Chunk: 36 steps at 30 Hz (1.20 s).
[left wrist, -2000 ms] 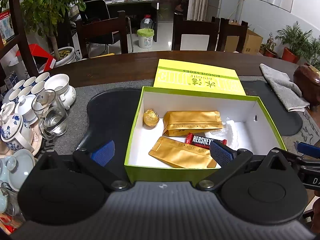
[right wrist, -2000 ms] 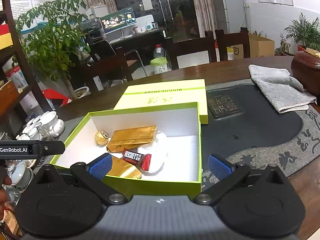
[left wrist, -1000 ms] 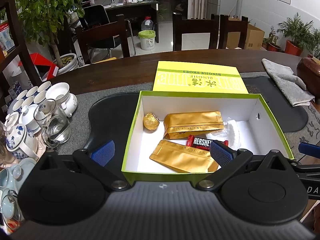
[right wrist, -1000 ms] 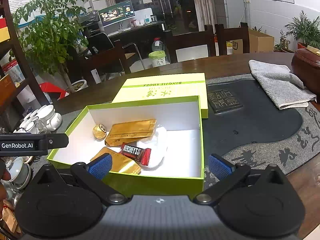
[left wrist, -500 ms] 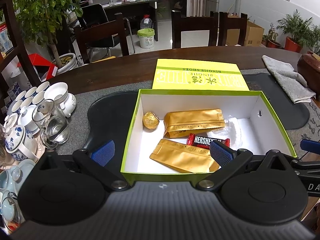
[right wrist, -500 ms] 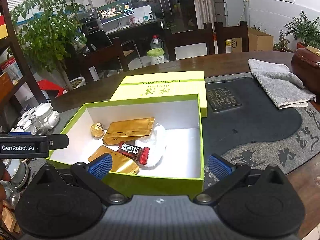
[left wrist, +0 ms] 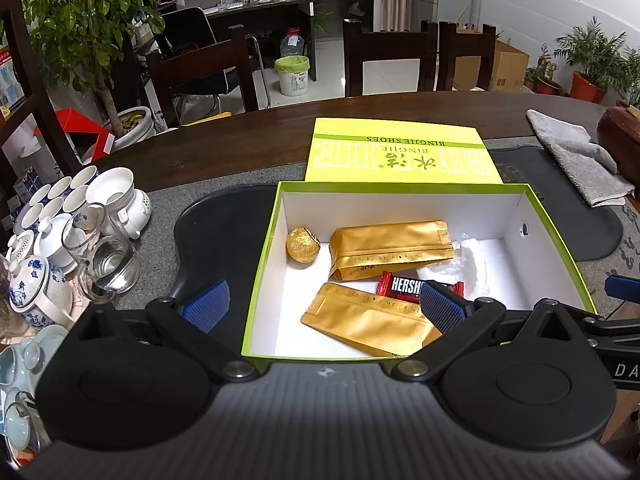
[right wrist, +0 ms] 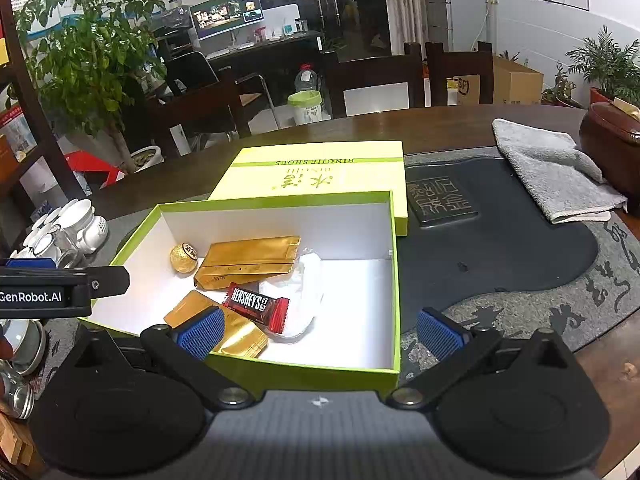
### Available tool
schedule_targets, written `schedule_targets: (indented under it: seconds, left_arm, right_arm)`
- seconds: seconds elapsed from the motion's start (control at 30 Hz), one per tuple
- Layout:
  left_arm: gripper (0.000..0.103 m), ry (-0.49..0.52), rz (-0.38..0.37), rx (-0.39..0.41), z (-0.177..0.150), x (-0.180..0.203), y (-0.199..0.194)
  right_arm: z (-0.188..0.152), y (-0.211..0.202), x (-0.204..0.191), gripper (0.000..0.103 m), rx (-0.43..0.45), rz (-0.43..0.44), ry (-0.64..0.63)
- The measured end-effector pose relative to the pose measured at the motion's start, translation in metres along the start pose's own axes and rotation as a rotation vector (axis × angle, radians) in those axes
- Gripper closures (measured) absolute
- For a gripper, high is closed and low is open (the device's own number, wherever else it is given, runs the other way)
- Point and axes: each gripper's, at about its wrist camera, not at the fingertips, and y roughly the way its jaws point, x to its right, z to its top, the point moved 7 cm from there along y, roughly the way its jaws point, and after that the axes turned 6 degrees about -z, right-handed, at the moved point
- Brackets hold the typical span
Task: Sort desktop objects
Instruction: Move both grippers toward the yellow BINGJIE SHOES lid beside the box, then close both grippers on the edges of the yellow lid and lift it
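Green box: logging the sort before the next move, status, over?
Left gripper and right gripper open, empty. Green box open, holding two gold pouches, Hershey's bar, gold ball. Lid behind; nothing blocking.

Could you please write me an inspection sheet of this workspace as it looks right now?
Surface: dark wooden table with a grey-and-black mat.
Job's things: open green box holding a gold ball, two gold pouches, a Hershey's bar and a white packet; lid lies behind the box.
Clutter: tea set, grey towel.
Grippers: left gripper and right gripper both open, empty.
Cables: nothing seen.
Surroundings: chairs, potted plants, monitor.
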Motion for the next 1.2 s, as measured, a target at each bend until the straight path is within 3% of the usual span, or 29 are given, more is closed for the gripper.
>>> schedule_targets:
  seconds: [0.7,1.2]
  left_arm:
    - [0.001,-0.003,-0.004,-0.060,0.018,-0.002,0.035]
    - [0.001,0.015,-0.018,-0.113,0.075,-0.019,0.066]
  right_arm:
    - [0.018,0.027,-0.005,0.000,-0.038,0.052,-0.041]
    - [0.085,0.053,0.000,0.000,-0.048,0.121,-0.060]
